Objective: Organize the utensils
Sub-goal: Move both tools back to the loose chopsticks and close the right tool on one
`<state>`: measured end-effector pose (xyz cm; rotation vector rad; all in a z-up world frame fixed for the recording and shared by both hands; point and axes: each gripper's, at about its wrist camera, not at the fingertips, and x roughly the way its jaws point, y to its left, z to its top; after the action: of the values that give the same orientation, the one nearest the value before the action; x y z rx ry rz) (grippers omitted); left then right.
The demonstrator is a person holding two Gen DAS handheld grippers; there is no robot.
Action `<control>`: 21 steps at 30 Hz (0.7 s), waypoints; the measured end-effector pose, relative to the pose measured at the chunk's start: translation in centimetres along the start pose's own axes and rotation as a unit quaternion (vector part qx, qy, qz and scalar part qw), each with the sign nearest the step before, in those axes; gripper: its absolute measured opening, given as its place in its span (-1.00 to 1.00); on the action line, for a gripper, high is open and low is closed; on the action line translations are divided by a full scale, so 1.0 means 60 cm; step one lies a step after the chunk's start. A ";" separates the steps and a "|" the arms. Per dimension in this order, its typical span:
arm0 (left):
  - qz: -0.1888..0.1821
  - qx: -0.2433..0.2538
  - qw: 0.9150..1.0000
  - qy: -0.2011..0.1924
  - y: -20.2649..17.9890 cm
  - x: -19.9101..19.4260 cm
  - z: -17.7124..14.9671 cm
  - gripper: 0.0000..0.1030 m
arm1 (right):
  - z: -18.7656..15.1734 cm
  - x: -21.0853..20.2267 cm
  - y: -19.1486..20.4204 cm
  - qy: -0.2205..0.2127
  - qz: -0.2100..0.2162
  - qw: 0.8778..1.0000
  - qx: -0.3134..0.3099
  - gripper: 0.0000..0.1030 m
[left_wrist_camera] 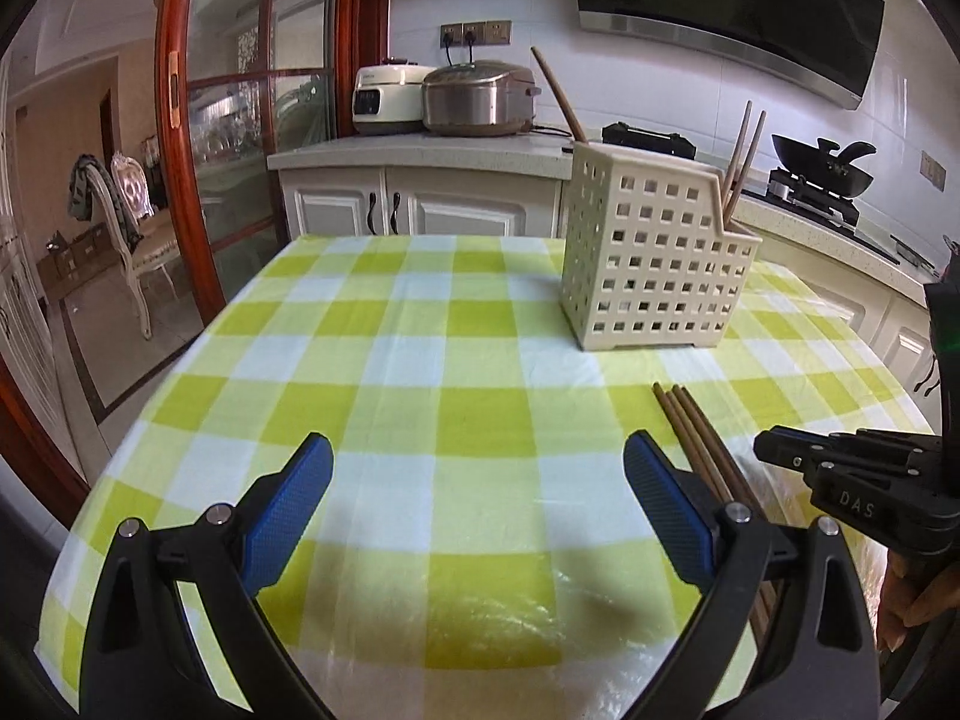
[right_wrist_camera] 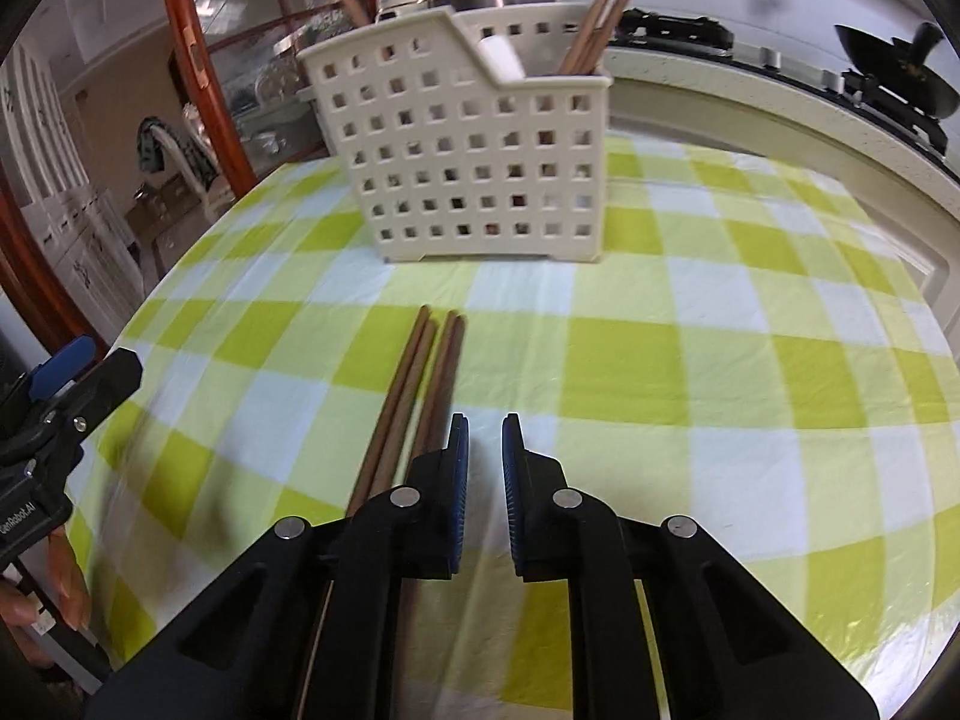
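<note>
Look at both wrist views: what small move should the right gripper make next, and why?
Probably shift the right gripper sideways toward the chopsticks on the cloth and widen its jaws. They stand narrowly apart with nothing between them, and the sticks lie just beside its left jaw, short of the cream basket where two chopsticks already stand.

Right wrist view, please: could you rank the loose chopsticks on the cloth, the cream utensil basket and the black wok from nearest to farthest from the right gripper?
Measured from the right gripper:
1. Loose chopsticks, lying on the cloth just left of its fingers.
2. Cream utensil basket, ahead, mid-table.
3. Black wok, far right, on the stove beyond the table.
</note>
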<state>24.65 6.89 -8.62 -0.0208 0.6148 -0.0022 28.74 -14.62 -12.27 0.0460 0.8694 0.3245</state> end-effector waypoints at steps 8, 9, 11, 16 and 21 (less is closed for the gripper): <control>-0.003 0.000 1.000 0.001 0.003 0.003 -0.008 0.84 | 0.002 0.011 0.023 0.018 -0.010 1.000 -0.019 -0.76; -0.004 -0.001 1.000 0.001 0.005 0.004 -0.009 0.84 | 0.000 0.014 0.025 0.022 -0.014 0.999 -0.021 -0.76; -0.005 -0.003 1.000 0.001 0.009 0.004 -0.010 0.84 | -0.001 0.017 0.029 0.024 -0.020 0.999 -0.023 -0.76; -0.007 -0.008 1.000 0.004 0.017 0.007 -0.013 0.84 | 0.000 0.020 0.037 0.027 -0.035 0.999 -0.029 -0.76; -0.011 -0.009 1.000 0.005 0.017 0.007 -0.014 0.84 | 0.003 0.028 0.045 0.035 -0.047 0.998 -0.036 -0.76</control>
<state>24.50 7.91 -9.58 -0.0453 0.6236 -0.0191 29.17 -11.55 -12.94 -0.0737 0.9257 0.2702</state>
